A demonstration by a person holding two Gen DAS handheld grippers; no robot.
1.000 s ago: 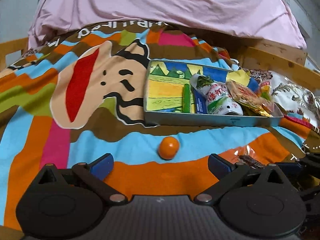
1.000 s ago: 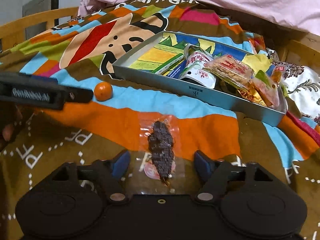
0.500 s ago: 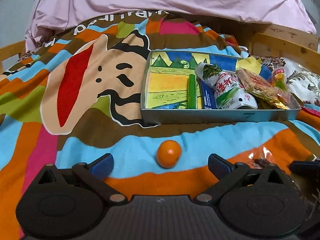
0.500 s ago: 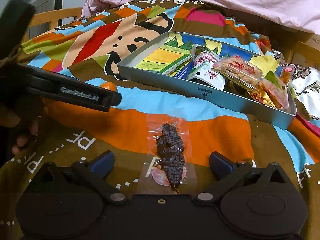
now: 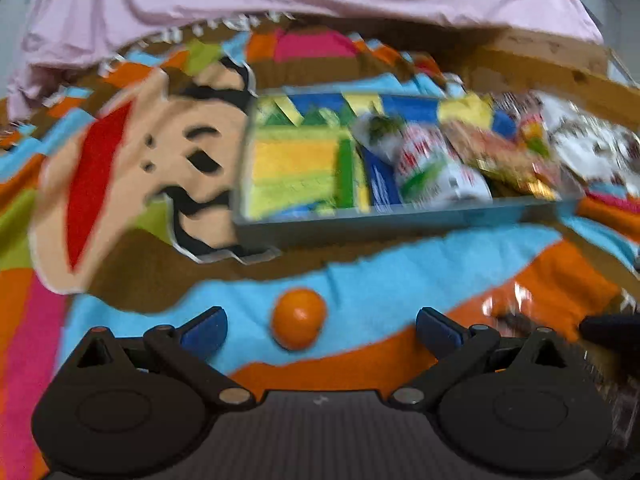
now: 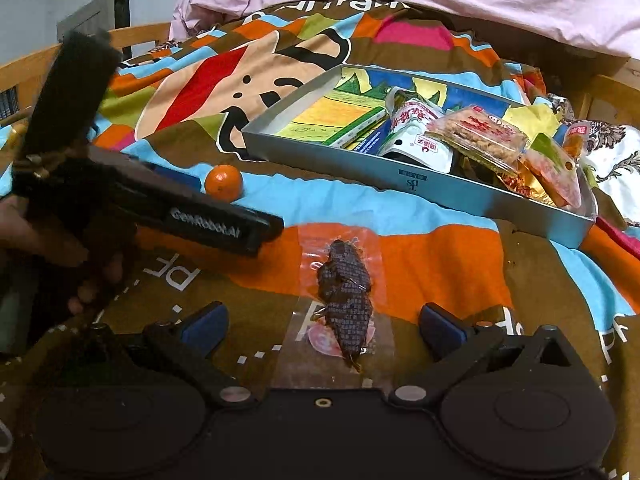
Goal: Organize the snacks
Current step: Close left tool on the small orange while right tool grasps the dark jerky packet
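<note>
In the left wrist view, badly smeared by motion, the left claw (image 5: 318,326) stood wide apart with nothing between its pads, and the small orange (image 5: 298,324) lay on the bedspread (image 5: 380,288) between the two fingertips, touching neither. The tray (image 5: 400,222) of snacks sat beyond it. The orange was round and the cover soft and sloping, so a pad arriving off-centre would likely nudge it away rather than trap it.

In the right wrist view the right claw (image 6: 322,326) had just been opening and stood fully apart, the clear packet of dark dried snack (image 6: 344,292) lying flat between its fingers, free of both pads. A flat, slippery wrapper on cloth could slide or crumple under a closing grip, or the pads could pinch bedspread with it. The left claw's body (image 6: 180,216) reached close alongside, so the two tools might knock together.
</note>
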